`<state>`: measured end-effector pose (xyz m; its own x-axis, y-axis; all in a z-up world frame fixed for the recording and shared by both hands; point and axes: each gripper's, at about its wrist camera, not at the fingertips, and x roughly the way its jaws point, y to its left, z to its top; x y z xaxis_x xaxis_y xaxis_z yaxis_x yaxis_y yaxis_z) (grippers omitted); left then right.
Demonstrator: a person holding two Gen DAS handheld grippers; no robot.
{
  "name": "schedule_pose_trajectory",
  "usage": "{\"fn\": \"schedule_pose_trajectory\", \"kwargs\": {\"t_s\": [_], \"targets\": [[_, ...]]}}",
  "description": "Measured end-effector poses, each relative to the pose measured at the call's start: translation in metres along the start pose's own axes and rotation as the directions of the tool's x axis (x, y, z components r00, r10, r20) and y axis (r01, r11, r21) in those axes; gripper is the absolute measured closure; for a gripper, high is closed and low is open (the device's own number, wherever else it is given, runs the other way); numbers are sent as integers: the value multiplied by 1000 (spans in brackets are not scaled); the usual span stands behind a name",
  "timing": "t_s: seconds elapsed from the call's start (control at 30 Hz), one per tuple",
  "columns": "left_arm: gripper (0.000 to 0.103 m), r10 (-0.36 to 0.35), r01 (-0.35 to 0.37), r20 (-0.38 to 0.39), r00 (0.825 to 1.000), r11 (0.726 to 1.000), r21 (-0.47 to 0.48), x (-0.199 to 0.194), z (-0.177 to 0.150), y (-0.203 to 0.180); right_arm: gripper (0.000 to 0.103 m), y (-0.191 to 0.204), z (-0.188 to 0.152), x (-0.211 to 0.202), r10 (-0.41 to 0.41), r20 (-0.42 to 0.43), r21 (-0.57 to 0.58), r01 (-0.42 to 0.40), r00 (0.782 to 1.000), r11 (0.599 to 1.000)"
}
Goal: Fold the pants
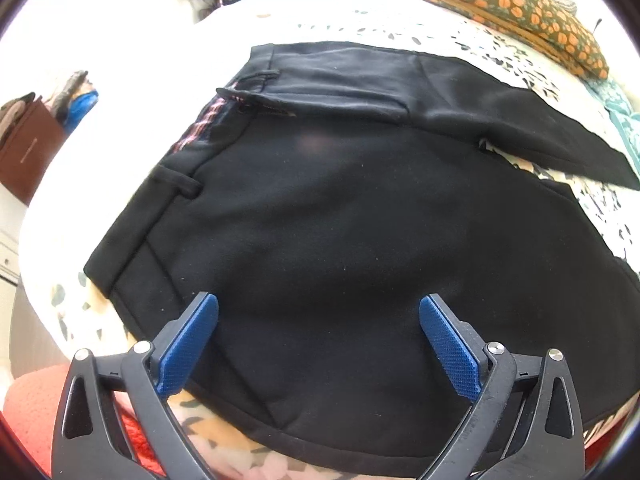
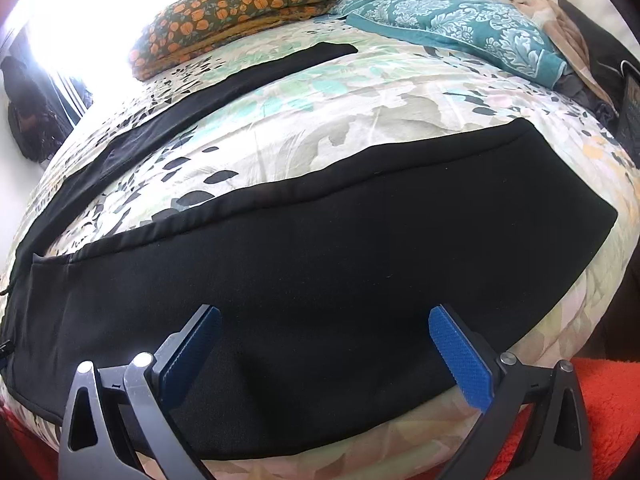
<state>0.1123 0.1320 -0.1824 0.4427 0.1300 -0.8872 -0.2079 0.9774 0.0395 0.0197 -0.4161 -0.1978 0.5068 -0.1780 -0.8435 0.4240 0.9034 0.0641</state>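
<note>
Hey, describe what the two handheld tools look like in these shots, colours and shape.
Both look alike. The left tool and right tool each have two flat fingers faced with blue pads in a fine diamond texture, set on dark grey to black angular linkage arms with triangular cut-outs and round silver pivot pins. No cables, markings or sleeves show.

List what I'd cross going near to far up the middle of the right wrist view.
Right gripper with blue-padded fingers spread open → near black pant leg → leaf-print white bedspread → far black pant leg → orange-flowered folded quilt.
</note>
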Motion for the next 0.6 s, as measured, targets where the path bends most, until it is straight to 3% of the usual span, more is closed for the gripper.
{"fn": "schedule_pose_trajectory", "kwargs": {"t_s": [0.17,0.33,0.47,0.6], "targets": [[2,-142,135,59,988,985,110,-18,32,-52,0,44,10,-28,103,107,-168,-84,989,982],[2,-202,182,97,975,966,186,-6,110,-118,0,138,68,-19,289,31,-336,-262,957,904],[2,-118,97,90,989,973,208,42,164,-150,0,232,138,25,351,-60,-402,-344,935,848],[1,24,-18,-36,999,986,168,112,175,-130,0,311,183,92,369,-112,-456,-378,923,806]]}}
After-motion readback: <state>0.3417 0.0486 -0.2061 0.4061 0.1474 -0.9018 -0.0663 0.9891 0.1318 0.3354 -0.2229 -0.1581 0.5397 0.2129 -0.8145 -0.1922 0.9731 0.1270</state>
